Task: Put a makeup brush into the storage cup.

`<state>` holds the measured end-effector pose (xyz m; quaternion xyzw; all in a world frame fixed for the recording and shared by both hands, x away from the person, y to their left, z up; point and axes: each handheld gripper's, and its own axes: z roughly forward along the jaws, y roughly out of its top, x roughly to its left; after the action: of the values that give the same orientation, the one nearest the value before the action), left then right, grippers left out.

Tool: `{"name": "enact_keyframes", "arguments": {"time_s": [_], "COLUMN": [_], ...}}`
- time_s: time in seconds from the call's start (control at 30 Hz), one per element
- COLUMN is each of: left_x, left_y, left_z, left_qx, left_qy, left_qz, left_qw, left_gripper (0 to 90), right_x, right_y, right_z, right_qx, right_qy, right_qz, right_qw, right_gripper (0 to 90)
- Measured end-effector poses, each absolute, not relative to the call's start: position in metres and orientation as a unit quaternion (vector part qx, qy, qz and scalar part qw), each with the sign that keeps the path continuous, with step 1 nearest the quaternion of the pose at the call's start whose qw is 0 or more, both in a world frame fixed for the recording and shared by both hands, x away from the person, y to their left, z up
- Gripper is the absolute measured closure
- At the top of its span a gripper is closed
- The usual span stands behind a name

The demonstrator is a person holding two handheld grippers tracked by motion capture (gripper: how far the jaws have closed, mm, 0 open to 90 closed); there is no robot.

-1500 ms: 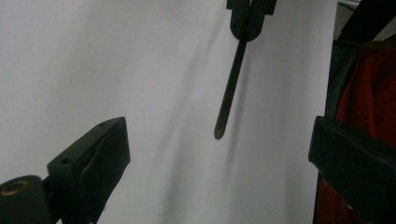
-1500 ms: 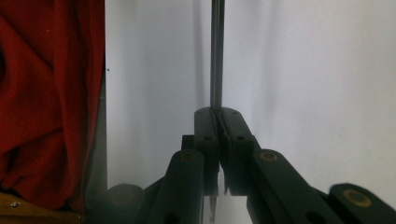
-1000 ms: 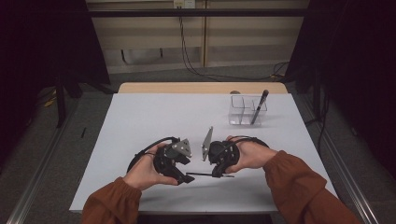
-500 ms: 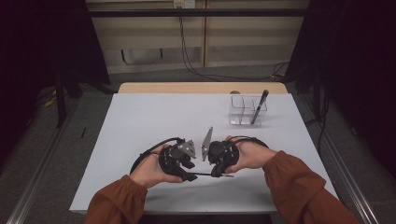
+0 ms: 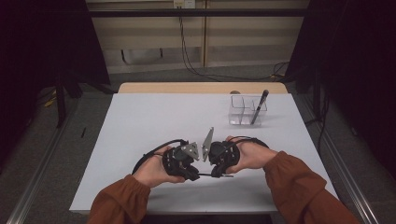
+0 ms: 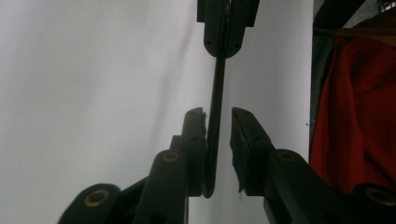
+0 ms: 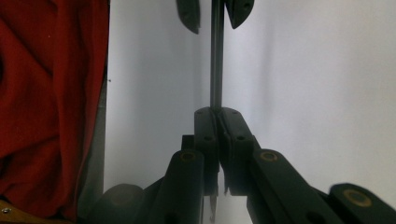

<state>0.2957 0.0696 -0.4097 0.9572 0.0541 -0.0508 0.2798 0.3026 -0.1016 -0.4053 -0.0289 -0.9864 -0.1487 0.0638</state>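
Observation:
A thin black pen (image 5: 208, 175) lies level just above the white table (image 5: 154, 116), between two grippers that face each other near the front edge. My right gripper (image 7: 216, 112) is shut on one end of the pen (image 7: 216, 60). My left gripper (image 6: 218, 114) has its jaws around the other end; they have just been closing. The pen (image 6: 215, 93) rests against one pad, and a gap still shows to the other pad. In the high view the left gripper (image 5: 194, 176) and right gripper (image 5: 215, 173) nearly meet, each held in a hand with a rust-coloured sleeve.
A clear plastic organiser box (image 5: 240, 112) stands at the back right of the table with a second dark pen (image 5: 259, 106) leaning in it. Cables loop from both grippers. A dark floor surrounds the table, with a red garment at the near edge.
The left hand has edged slightly toward the right hand. The right hand and the pen have stayed put.

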Motion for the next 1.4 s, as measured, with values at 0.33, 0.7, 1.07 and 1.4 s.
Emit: {"name": "enact_keyframes", "arguments": {"time_s": [0.33,0.7,1.07,1.4], "left_x": [0.294,0.298,0.301,0.302], "left_y": [0.07,0.073,0.08,0.087], "left_z": [-0.412,-0.41,-0.41,-0.411], "left_qx": [0.956,0.952,0.948,0.946], "left_qy": [0.053,0.057,0.069,0.079], "left_qz": [-0.07,-0.071,-0.068,-0.06], "left_qw": [0.279,0.292,0.302,0.307], "left_gripper": [85.5,85.7,85.7,85.7], "right_x": [0.302,0.304,0.307,0.307], "right_y": [-0.104,-0.109,-0.111,-0.121], "right_z": [-0.406,-0.404,-0.403,-0.401], "right_qx": [-0.025,-0.024,-0.043,-0.071], "right_qy": [-0.986,-0.984,-0.978,-0.974], "right_qz": [-0.151,-0.169,-0.189,-0.205], "right_qw": [0.059,0.057,0.074,0.058], "right_gripper": [85.4,82.5,63.1,41.4]}}
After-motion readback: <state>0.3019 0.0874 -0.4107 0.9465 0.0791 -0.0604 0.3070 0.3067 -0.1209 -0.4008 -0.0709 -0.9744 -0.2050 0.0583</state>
